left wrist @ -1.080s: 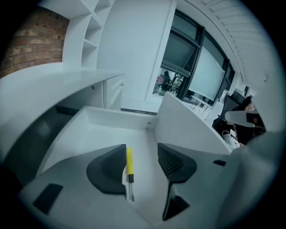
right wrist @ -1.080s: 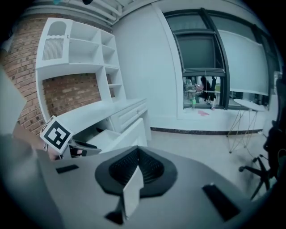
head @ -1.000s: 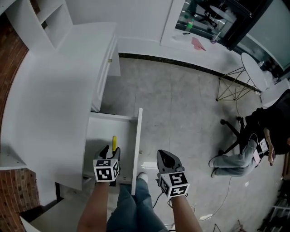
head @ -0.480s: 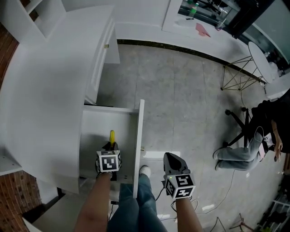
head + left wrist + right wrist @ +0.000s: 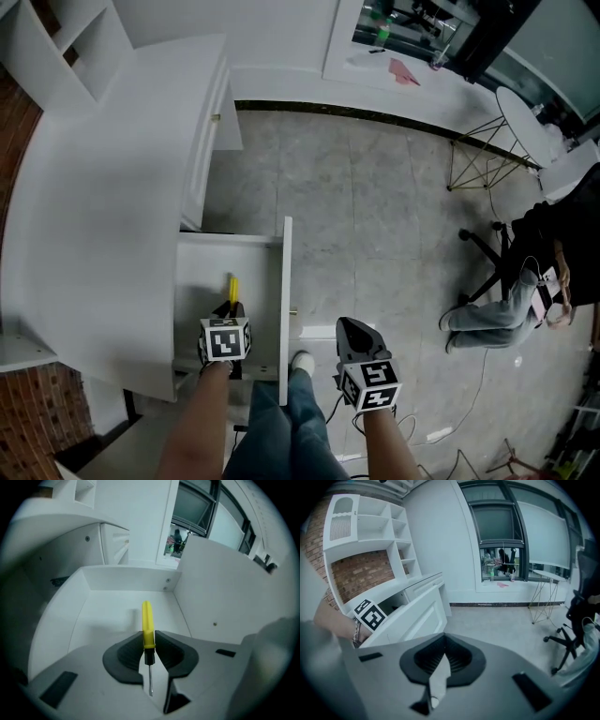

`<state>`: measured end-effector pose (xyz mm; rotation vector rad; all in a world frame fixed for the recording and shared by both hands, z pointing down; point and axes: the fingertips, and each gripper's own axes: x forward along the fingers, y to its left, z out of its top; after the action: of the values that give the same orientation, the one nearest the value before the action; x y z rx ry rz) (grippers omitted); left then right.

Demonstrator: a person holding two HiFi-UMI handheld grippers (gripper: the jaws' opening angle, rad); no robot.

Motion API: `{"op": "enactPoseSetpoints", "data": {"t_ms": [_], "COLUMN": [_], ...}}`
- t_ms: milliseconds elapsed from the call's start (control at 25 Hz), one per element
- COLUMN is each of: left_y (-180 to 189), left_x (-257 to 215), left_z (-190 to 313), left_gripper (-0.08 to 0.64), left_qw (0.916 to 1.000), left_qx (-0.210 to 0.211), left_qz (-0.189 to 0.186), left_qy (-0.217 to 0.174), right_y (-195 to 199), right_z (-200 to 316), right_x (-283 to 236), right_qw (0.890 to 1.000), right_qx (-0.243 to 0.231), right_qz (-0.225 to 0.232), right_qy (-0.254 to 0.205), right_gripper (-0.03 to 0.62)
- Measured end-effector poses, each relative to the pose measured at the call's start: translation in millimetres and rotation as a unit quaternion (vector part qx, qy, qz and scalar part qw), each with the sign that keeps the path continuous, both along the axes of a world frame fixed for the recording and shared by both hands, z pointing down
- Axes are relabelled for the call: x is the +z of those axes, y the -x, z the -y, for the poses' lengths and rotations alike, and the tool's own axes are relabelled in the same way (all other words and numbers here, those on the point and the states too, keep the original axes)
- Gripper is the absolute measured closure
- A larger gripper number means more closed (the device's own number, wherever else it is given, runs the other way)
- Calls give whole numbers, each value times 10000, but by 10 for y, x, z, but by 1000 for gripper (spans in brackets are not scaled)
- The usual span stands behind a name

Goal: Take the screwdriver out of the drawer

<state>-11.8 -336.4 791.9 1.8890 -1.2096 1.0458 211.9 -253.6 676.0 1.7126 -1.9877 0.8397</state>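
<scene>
A screwdriver (image 5: pixel 232 288) with a yellow handle (image 5: pixel 147 618) and a thin metal blade lies in the open white drawer (image 5: pixel 284 281), handle pointing away from me. My left gripper (image 5: pixel 232 312) reaches down into the drawer (image 5: pixel 131 581). Its jaws have just been closing, and in the left gripper view my left gripper (image 5: pixel 148 638) pinches the base of the handle, the blade running back between the jaws. My right gripper (image 5: pixel 352 330) hangs outside the drawer front, over the floor. In its own view my right gripper (image 5: pixel 443 645) holds nothing and its fingertips meet.
The white desk top (image 5: pixel 103 216) overhangs the drawer on the left, with shelves (image 5: pixel 66 37) behind. My legs and a shoe (image 5: pixel 302 361) are below the drawer. A seated person (image 5: pixel 511 305) and a wire-frame stand (image 5: pixel 478 173) are across the grey floor at the right.
My left gripper has sunk into the drawer and its jaws have closed around the screwdriver's handle. My right gripper has dropped a little beside the drawer front.
</scene>
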Motion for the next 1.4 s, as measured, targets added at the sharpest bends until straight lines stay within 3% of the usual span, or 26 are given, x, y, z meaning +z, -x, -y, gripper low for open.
{"op": "enactPoseSetpoints", "data": {"t_ms": [320, 640, 1080, 1400], "left_y": [-8, 12, 158, 452], "left_x": [-773, -1679, -2761, -3209], "left_z": [127, 229, 324, 312], "left_gripper": [474, 474, 474, 474], "left_qw": [9981, 9898, 9644, 9459], "left_qx": [-83, -106, -188, -268], "left_qz": [-380, -687, -1044, -1017], "left_qy": [-482, -1245, -2422, -3071], "right_y": [15, 50, 165, 203], "right_z": [98, 327, 441, 412], "right_x": [-613, -1401, -2205, -2373], "right_qw": [9991, 9942, 9829, 9795], "right_qx": [20, -42, -209, -197], "right_qz": [-160, -339, -523, -581], "right_qy": [-389, -1017, -1752, -1920], "right_gripper": [580, 580, 580, 580]}}
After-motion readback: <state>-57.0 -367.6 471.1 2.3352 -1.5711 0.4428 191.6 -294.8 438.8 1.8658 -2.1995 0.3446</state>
